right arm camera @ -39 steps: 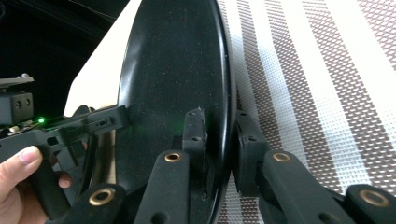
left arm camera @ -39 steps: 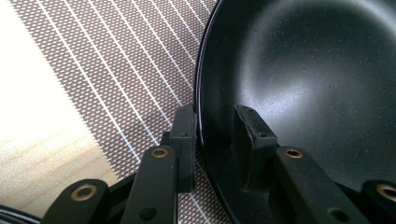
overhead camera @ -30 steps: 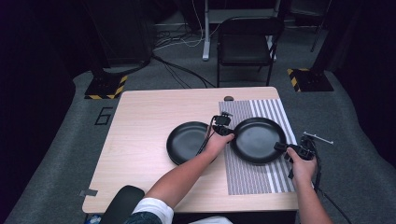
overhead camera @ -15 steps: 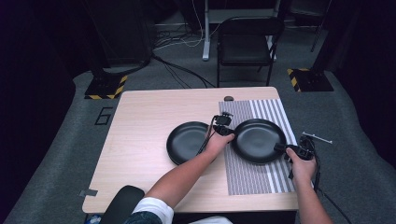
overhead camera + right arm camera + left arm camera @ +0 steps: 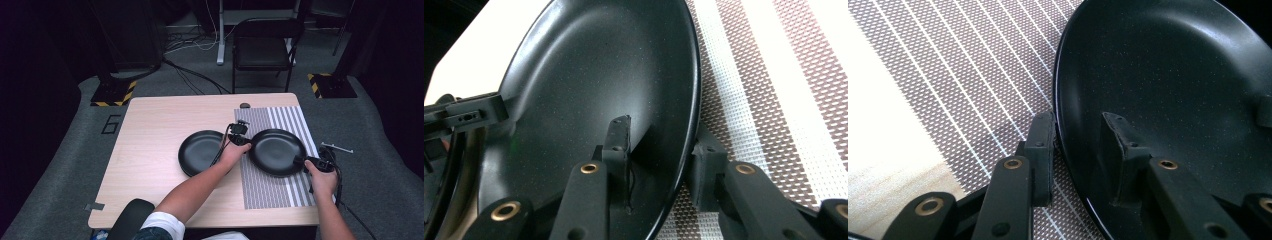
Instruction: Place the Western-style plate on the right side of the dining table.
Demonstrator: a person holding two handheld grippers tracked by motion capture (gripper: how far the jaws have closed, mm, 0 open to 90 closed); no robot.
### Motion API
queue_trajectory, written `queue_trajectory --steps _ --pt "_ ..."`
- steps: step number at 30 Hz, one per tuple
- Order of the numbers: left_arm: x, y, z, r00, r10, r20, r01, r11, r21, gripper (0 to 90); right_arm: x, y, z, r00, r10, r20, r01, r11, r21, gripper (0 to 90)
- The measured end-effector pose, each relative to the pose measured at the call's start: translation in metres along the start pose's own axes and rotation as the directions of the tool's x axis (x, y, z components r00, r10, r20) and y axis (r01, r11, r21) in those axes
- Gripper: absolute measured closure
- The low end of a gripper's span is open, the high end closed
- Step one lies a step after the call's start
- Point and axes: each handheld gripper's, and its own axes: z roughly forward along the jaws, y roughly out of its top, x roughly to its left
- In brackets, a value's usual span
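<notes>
A black plate lies on a striped placemat on the right half of the table. My left gripper is at its left rim and my right gripper at its right rim. In the left gripper view, the jaws straddle the plate's edge, one pad outside and one on the inner slope. The right gripper's jaws hold the opposite edge of the plate the same way. A second black plate rests on bare wood to the left.
The wooden table has bare room at its left and far side. A small dark object sits at the far edge by the placemat. A black chair stands beyond the table, with cables on the floor.
</notes>
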Motion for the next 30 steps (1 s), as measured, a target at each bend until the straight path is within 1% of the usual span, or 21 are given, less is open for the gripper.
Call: queue_trajectory --steps 4,5,6,7,9,11,14,16,17,18,19,20,22,23,24,25,26,27,28,29,30 --pt "0.0 -0.001 -0.001 1.0 -0.003 0.002 0.003 1.0 -0.008 66.8 0.0 0.0 -0.001 0.9999 -0.008 0.008 0.008 1.0 -0.001 66.4" --pt "0.0 -0.001 -0.001 1.0 -0.005 0.003 0.005 0.9999 -0.01 66.6 0.0 0.0 -0.001 0.9998 -0.016 0.015 0.016 1.0 -0.004 66.6" --pt "0.0 -0.001 -0.001 1.0 -0.004 0.007 0.004 0.9999 -0.011 66.3 0.001 -0.001 -0.001 0.9998 -0.014 0.017 0.014 1.0 -0.001 66.8" --pt "0.001 -0.001 -0.002 0.9999 -0.009 0.009 0.009 0.9998 -0.015 65.1 -0.001 -0.001 -0.003 0.9995 -0.026 0.02 0.025 1.0 0.001 67.8" --pt "0.001 -0.001 -0.002 0.9999 -0.01 0.008 0.01 0.9998 -0.017 64.6 -0.001 -0.001 -0.003 0.9994 -0.029 0.02 0.029 1.0 -0.001 68.3" --pt "0.0 -0.001 -0.002 1.0 -0.003 0.008 0.003 0.9998 -0.017 63.5 -0.004 -0.002 -0.005 0.9994 -0.028 0.022 0.028 1.0 -0.006 70.0" --pt "0.0 -0.001 -0.002 0.9999 -0.003 0.01 0.003 0.9998 -0.021 62.5 -0.004 -0.003 -0.005 0.9995 -0.022 0.024 0.022 1.0 -0.008 69.9" --pt "0.0 -0.002 -0.003 0.9999 -0.006 0.011 0.007 0.9997 -0.024 61.5 -0.003 -0.003 -0.009 0.997 -0.049 0.059 0.051 0.998 -0.026 68.4" --pt "0.0 -0.002 -0.003 0.9999 -0.006 0.01 0.006 0.9997 -0.025 59.8 -0.003 -0.003 -0.015 0.9959 -0.061 0.067 0.064 0.997 -0.052 66.8" --pt "0.001 -0.002 -0.003 0.9999 -0.011 0.01 0.011 0.9995 -0.03 59.8 -0.003 -0.003 -0.015 0.9959 -0.061 0.067 0.064 0.997 -0.052 66.8" --pt "0.001 -0.002 -0.004 0.9998 -0.015 0.01 0.016 0.9993 -0.033 58.7 -0.005 -0.003 -0.017 0.9972 -0.054 0.052 0.058 0.996 -0.062 65.8" --pt "0.001 -0.002 -0.004 0.9996 -0.026 0.011 0.026 0.9988 -0.041 57.7 -0.005 -0.003 -0.019 0.9975 -0.052 0.049 0.055 0.996 -0.068 64.9" --pt "0.002 -0.003 -0.006 0.9996 -0.022 0.015 0.022 0.9989 -0.041 56.3 -0.006 -0.003 -0.021 0.9979 -0.048 0.042 0.051 0.996 -0.069 64.0" --pt "0.002 -0.003 -0.007 0.9995 -0.025 0.019 0.026 0.9984 -0.051 56.1 -0.006 -0.004 -0.021 0.9981 -0.051 0.035 0.054 0.997 -0.063 63.0" --pt "0.003 -0.003 -0.011 0.9994 -0.025 0.022 0.026 0.9981 -0.056 55.4 -0.005 -0.005 -0.021 0.996 -0.074 0.05 0.077 0.996 -0.054 60.8" --pt "0.004 -0.003 -0.014 0.9997 -0.012 0.023 0.013 0.9983 -0.057 55.0 -0.004 -0.006 -0.021 0.9934 -0.094 0.065 0.098 0.994 -0.052 60.0" --pt "0.004 -0.003 -0.014 0.9997 -0.012 0.023 0.013 0.9983 -0.057 54.5 -0.004 -0.006 -0.021 0.9934 -0.094 0.065 0.098 0.994 -0.052 60.0" --pt "0.004 -0.004 -0.017 0.9997 -0.012 0.022 0.014 0.9977 -0.066 54.5 -0.002 -0.007 -0.022 0.9916 -0.106 0.074 0.11 0.993 -0.051 59.2" --pt "0.005 -0.004 -0.021 0.9998 -0.006 0.021 0.008 0.9972 -0.074 54.0 0.0 -0.007 -0.023 0.991 -0.112 0.073 0.116 0.992 -0.051 57.7" --pt "0.006 -0.004 -0.023 0.9997 -0.006 0.022 0.007 0.9967 -0.08 53.2 0.002 -0.006 -0.025 0.9894 -0.131 0.062 0.135 0.988 -0.068 56.1" --pt "0.008 -0.004 -0.026 0.9998 -0.001 0.02 0.002 0.9964 -0.085 53.2 0.002 -0.006 -0.025 0.9894 -0.131 0.062 0.135 0.988 -0.068 56.1"
